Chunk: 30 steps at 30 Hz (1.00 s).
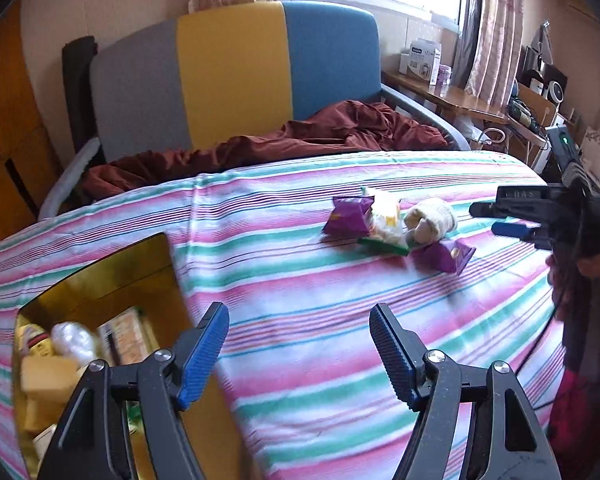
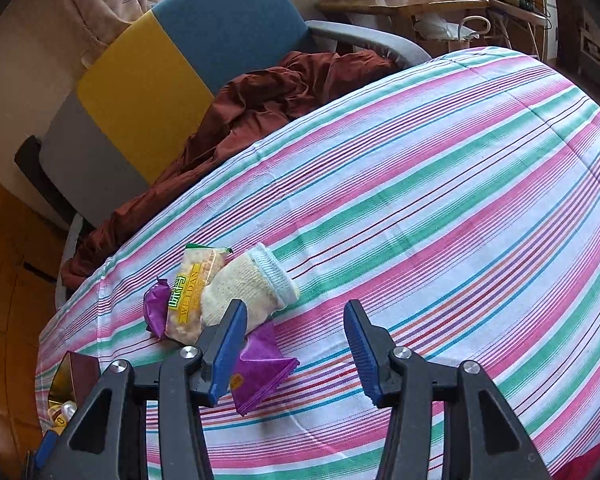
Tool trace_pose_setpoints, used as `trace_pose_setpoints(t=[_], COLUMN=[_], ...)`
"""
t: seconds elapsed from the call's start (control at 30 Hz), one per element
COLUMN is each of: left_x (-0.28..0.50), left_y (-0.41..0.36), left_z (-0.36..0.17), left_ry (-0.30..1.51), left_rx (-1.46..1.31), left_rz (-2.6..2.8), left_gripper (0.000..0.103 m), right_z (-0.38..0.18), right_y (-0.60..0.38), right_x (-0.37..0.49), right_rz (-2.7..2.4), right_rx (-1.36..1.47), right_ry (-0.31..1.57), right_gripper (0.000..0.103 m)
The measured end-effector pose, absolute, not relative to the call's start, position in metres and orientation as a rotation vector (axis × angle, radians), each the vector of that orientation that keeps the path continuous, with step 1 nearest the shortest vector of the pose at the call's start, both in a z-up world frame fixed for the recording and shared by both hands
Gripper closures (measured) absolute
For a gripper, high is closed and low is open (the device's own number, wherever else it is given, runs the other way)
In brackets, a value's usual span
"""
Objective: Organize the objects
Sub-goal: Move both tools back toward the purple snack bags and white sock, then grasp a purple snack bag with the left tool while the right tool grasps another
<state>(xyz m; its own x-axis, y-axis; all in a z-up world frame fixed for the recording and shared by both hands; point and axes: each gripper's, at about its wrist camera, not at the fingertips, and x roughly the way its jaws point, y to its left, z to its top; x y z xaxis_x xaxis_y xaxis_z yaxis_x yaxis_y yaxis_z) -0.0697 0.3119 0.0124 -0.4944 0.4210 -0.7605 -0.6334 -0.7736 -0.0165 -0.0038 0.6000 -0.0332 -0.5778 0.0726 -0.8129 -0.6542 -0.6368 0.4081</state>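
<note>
A: On the striped bedspread [image 2: 440, 184], a small pile was left: two purple packets [image 2: 260, 368], a yellow snack pack [image 2: 192, 292], a cream sock [image 2: 248, 284]. Near the left edge, a gold box [image 1: 100, 264] was seen already part-filled, so it was judged the collection bin.

B: Grippers?

A: Left gripper [image 1: 298, 352] was held wide, empty, beside the box. Right gripper [image 2: 296, 350] was held narrower, nothing gripped, angled down over the nearest purple packet — likely the next pick.
</note>
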Motion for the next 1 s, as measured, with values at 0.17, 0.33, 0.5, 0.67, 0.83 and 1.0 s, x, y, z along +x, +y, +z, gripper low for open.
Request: trace_pose_setpoints(t=[0.17,0.33,0.5,0.67,0.83,1.0], left_x=[-0.1,-0.131,-0.153,-0.167,-0.176,-0.19], left_y=[0.35,0.387,0.413,0.436,0.449,0.451], left_z=[0.006,-0.01,-0.021,-0.029,-0.041,-0.057], left_ry=[0.326,0.33,0.358,0.399,0.421,0.381], left_rx=[-1.071,-1.106,-1.099,-1.052,-1.039,-1.103], left_rz=[2.252,2.205,2.167,2.122,2.066,2.03], left_gripper=[0.03,0.03,0.027,0.02,0.02,0.024], right_z=[-0.036,-0.038,-0.04,-0.041,-0.042,-0.042], right_y=[0.601,0.6,0.603,0.605,0.604,0.601], right_x=[-0.007,-0.008,-0.008,-0.009,-0.012,-0.016], right_rz=[2.237,2.232,2.227,2.219,2.217,2.222], right_rx=[-1.138,-1.158,-1.163,-1.169,-1.19,-1.206], right_ry=[1.031,1.059,1.085,1.103,1.082,1.047], right_gripper=[0.052,0.052,0.052,0.052,0.052,0.052])
